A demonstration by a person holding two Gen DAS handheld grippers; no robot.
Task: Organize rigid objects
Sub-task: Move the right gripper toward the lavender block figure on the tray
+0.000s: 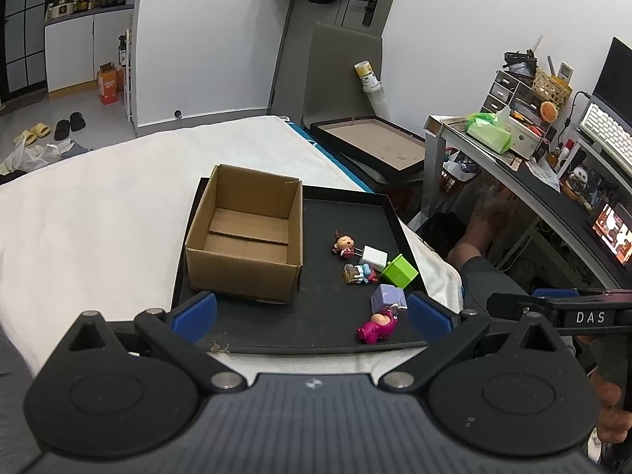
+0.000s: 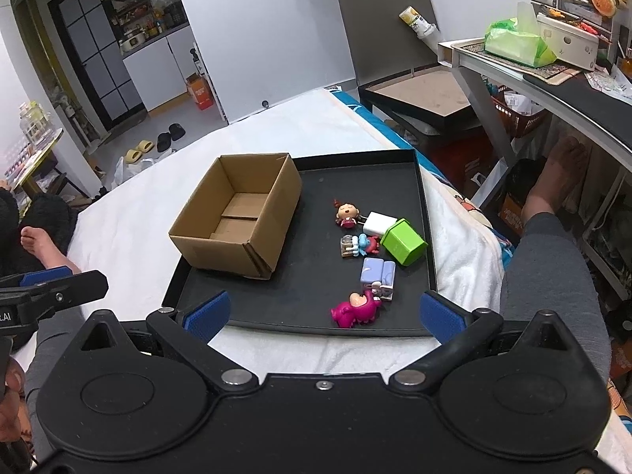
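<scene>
An empty cardboard box (image 1: 245, 233) (image 2: 237, 225) stands on the left half of a black tray (image 1: 328, 324) (image 2: 316, 284). On the tray's right half lie a pink figure (image 1: 377, 328) (image 2: 353, 310), a lilac block (image 1: 388, 296) (image 2: 377, 272), a green cube (image 1: 399, 271) (image 2: 403, 241), a white charger (image 1: 373, 256) (image 2: 379, 223), a red doll (image 1: 343, 244) (image 2: 347, 213) and a blue figure (image 1: 361, 273) (image 2: 359, 245). My left gripper (image 1: 312, 316) and right gripper (image 2: 322, 316) hover open at the tray's near edge, holding nothing.
The tray rests on a white bed cover (image 1: 98, 205). A desk (image 1: 513, 166) with a green tissue pack (image 2: 517, 45) stands to the right, a person's leg (image 2: 549, 268) beside the bed. A second tray (image 1: 371, 144) sits beyond the bed.
</scene>
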